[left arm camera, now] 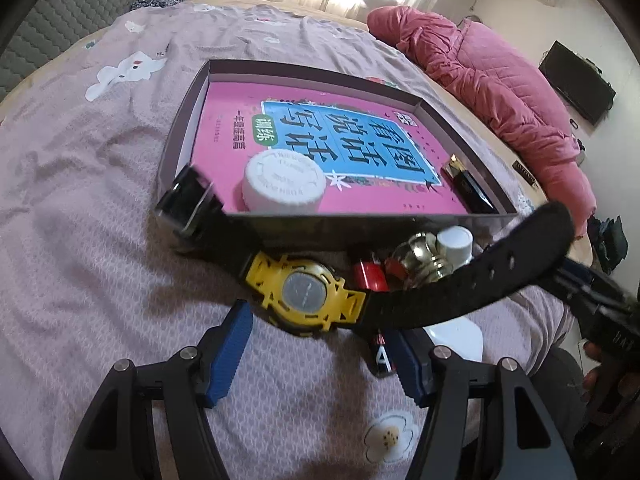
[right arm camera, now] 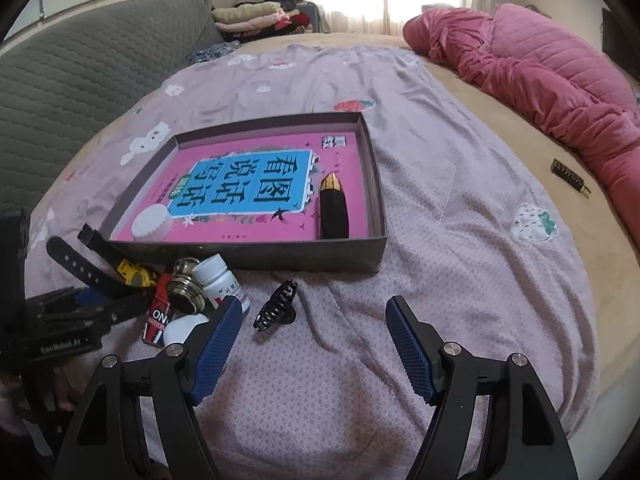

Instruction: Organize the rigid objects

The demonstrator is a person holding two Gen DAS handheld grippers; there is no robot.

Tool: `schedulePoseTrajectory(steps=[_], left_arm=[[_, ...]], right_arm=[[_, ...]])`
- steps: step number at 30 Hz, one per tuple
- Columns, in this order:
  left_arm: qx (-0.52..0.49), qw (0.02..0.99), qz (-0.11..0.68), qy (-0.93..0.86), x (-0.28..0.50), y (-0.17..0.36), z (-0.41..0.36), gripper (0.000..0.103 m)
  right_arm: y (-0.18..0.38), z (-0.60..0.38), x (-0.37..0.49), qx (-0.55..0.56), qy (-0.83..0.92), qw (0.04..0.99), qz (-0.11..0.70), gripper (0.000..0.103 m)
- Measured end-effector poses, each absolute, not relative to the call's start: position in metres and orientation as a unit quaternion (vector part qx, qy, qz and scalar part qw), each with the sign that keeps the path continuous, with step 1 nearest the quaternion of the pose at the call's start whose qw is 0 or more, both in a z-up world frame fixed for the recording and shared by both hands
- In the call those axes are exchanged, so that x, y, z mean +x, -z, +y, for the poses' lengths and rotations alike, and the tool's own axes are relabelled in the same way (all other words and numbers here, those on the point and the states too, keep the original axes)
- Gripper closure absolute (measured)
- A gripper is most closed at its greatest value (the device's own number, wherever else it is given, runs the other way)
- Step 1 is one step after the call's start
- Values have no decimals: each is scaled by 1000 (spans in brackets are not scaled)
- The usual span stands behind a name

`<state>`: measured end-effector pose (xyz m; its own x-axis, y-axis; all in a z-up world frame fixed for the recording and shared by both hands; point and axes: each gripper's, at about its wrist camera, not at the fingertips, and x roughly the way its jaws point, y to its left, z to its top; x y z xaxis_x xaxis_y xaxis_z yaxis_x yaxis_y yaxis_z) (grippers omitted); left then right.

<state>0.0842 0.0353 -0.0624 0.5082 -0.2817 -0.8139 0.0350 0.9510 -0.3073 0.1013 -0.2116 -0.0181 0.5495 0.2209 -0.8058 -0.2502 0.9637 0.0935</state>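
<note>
Risks first. Left gripper (left arm camera: pixel 316 354) is wide open, nothing between the pads, hanging right over the yellow wristwatch (left arm camera: pixel 306 295), which lies just outside the near wall of the shallow cardboard box (left arm camera: pixel 180 136). The watch's black strap (left arm camera: pixel 472 272) arcs up stiffly across the clutter beside it, so a grab on the case could swing the strap into the small metal bell-shaped piece (left arm camera: pixel 424 258) or tip the white pill bottle (left arm camera: pixel 454 242) standing next to it. A red tube (left arm camera: pixel 366 276) lies touching that pile too and may get dragged along. The bed cover is soft and wrinkled, so anything knocked may roll. My judgement only.

Right gripper (right arm camera: pixel 314 344) is also open and empty, over bare bedspread near the box's front edge, with the black hair claw clip (right arm camera: pixel 276 310) just beside its left pad.

Watch look: chunky yellow bezel, dark round face, black strap with punched holes, buckle end resting up against the box's near-left corner. Already inside the box: pink exercise book (left arm camera: pixel 304 136) lining the floor, white screw cap (left arm camera: pixel 284 182) on it, black-and-gold pen-like piece (left arm camera: pixel 468 186) along the right wall.
</note>
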Motion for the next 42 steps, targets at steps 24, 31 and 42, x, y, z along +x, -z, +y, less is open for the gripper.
schedulePoseTrajectory(steps=[24,31,42], left_arm=[[-188,847,491,75,104,71,42,38],[-202,846,488,74,105,72,45,38],[-207,843,493,53,109,72,40,37]], right_arm=[[59,-188,123,-37,-122,860,494,29],[66,-188,126,-40,-125,854,504,49],[69,-195,128,-12,-137,851,506,60]])
